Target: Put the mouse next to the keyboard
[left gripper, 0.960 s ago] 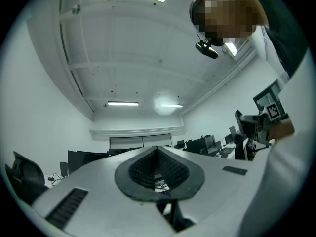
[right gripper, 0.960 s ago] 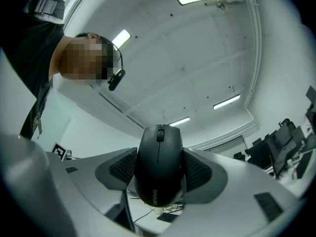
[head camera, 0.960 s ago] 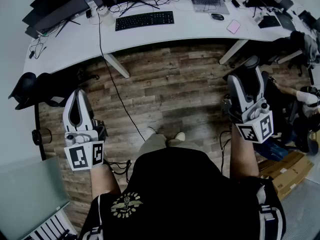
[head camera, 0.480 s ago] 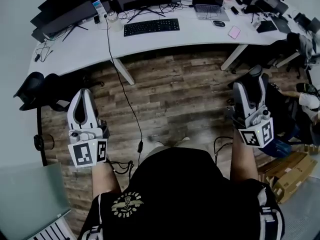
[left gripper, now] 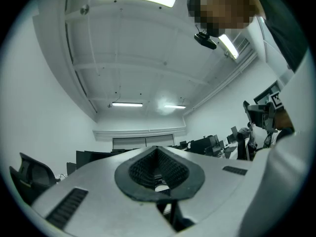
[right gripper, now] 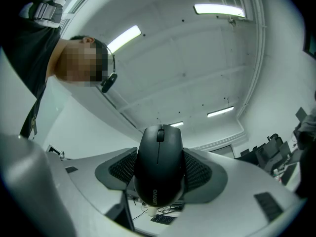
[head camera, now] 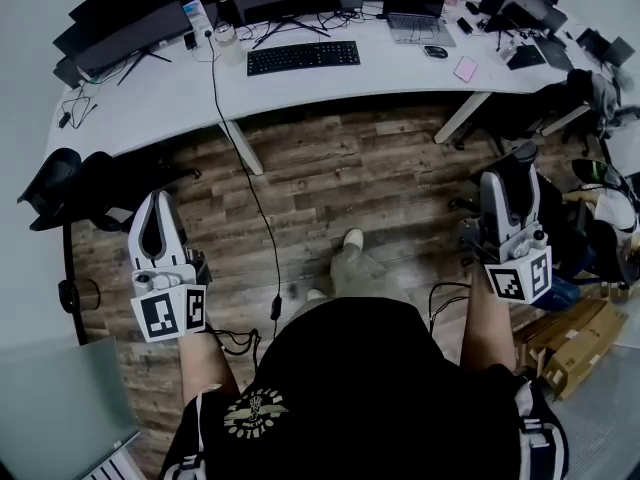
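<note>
Nearest, both tools are carried low at the person's sides rather than reaching, which suits walking up to the work. The right gripper (head camera: 523, 160) has its fingers (right gripper: 200, 171) clamped on the sides of a black mouse (right gripper: 158, 164), so the mouse rides in the air, pointed up and forward, well short of its place. The left gripper (head camera: 155, 200) has its fingers closed together on nothing; it looks like a spare for this job. Beyond lies bare wooden floor (head camera: 360, 168), with one shoe (head camera: 350, 256) set forward. Farthest, the black keyboard (head camera: 303, 57) rests on the white table (head camera: 150, 103). The clear patch just right of the keyboard seems the likely landing spot.
</note>
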`<state>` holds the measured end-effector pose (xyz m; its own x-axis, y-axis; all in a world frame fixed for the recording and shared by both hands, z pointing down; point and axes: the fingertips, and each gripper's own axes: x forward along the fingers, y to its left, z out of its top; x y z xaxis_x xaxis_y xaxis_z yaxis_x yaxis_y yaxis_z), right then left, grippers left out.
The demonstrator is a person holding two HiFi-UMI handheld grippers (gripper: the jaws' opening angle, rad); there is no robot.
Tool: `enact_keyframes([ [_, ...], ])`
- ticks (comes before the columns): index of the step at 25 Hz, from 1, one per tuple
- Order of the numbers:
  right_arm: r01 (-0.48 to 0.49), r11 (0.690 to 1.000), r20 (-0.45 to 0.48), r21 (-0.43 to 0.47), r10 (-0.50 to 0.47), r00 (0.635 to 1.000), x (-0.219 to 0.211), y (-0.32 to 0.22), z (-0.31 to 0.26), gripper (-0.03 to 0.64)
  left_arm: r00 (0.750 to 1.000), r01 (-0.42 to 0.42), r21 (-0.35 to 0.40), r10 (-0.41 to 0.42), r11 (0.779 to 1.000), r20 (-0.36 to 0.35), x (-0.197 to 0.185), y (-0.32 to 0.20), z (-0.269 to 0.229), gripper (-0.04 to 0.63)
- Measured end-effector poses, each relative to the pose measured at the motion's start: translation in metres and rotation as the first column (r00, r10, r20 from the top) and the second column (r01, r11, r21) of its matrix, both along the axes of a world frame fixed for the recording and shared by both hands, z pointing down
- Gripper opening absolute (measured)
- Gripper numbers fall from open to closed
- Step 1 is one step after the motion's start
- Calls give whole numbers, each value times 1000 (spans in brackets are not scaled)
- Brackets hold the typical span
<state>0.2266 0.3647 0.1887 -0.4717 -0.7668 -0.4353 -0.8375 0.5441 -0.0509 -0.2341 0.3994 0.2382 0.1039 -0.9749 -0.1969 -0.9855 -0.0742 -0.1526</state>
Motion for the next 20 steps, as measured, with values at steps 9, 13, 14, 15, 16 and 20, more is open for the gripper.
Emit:
enact_keyframes([
  [9, 15, 1000, -35, -2, -15, 999, -7, -71, 9, 287, 999, -49, 17, 49, 999, 19, 14, -62, 3, 2],
  [13, 36, 999, -33, 1, -36, 999, -7, -112, 10, 287, 998, -43, 36, 41, 998, 57, 19, -97, -5, 0],
  [14, 40, 999, -32, 1, -40, 999, -7, -122, 10, 287, 998, -42, 40, 40, 998, 56, 19, -105, -6, 2],
  [15, 43, 999, -31, -1, -43, 999, -6, -132, 11, 287, 998, -41, 44, 39, 998, 48, 19, -114, -7, 1],
  [16, 46, 999, -30, -3, -46, 999, -6, -142, 12, 287, 999, -40, 46, 38, 998, 36, 18, -123, -7, 1],
  [20, 45, 999, -20, -12, -45, 999, 1, -176, 14, 287, 999, -38, 30, 38, 999, 6, 22, -162, -2, 2],
])
